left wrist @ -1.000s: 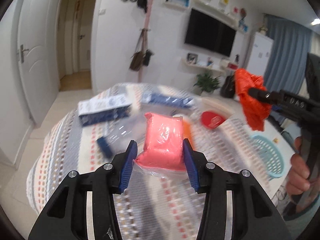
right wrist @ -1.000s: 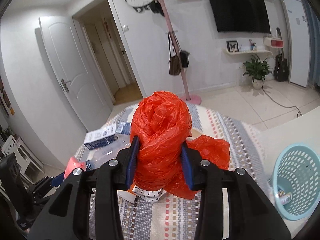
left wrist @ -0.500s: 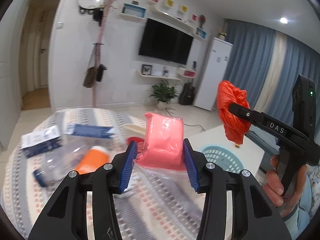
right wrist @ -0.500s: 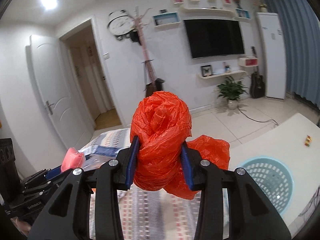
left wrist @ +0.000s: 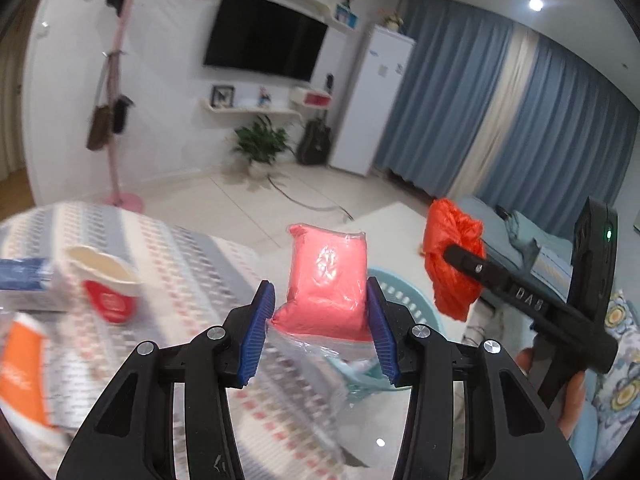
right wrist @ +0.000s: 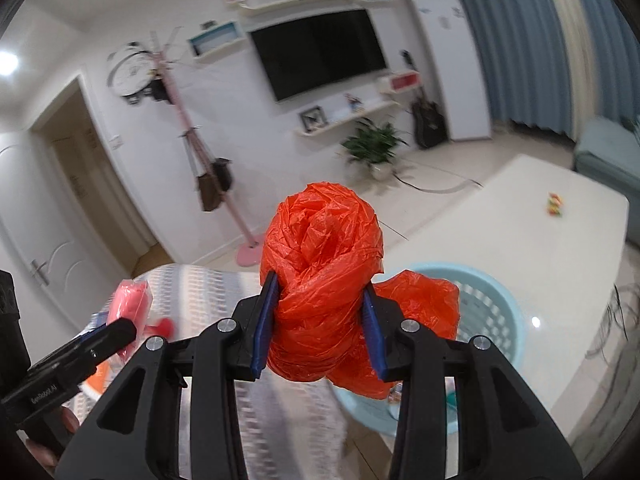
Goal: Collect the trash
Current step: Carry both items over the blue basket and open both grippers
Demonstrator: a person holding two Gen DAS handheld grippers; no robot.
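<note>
My left gripper point(left wrist: 320, 332) is shut on a pink packet in clear wrap point(left wrist: 326, 280), held above the edge of the striped tablecloth point(left wrist: 192, 264). My right gripper point(right wrist: 320, 328) is shut on a knotted orange plastic bag point(right wrist: 324, 264). That bag point(left wrist: 452, 256) also shows at the right of the left wrist view, and the pink packet point(right wrist: 130, 306) at the left of the right wrist view. A light blue basket point(right wrist: 492, 320) stands on the floor just behind and below the orange bag; its rim point(left wrist: 404, 292) peeks out behind the pink packet.
On the tablecloth lie a red and white cup point(left wrist: 104, 280), an orange packet point(left wrist: 24, 368) and a blue and white box point(left wrist: 24, 280). A low white table point(right wrist: 520, 232) stands beyond the basket. A pink coat stand point(right wrist: 224, 200), a plant and a sofa point(left wrist: 520, 240) are further off.
Both grippers have swung right, away from the table's middle and toward the blue basket, each keeping its grip. The basket is now close under the orange bag.
</note>
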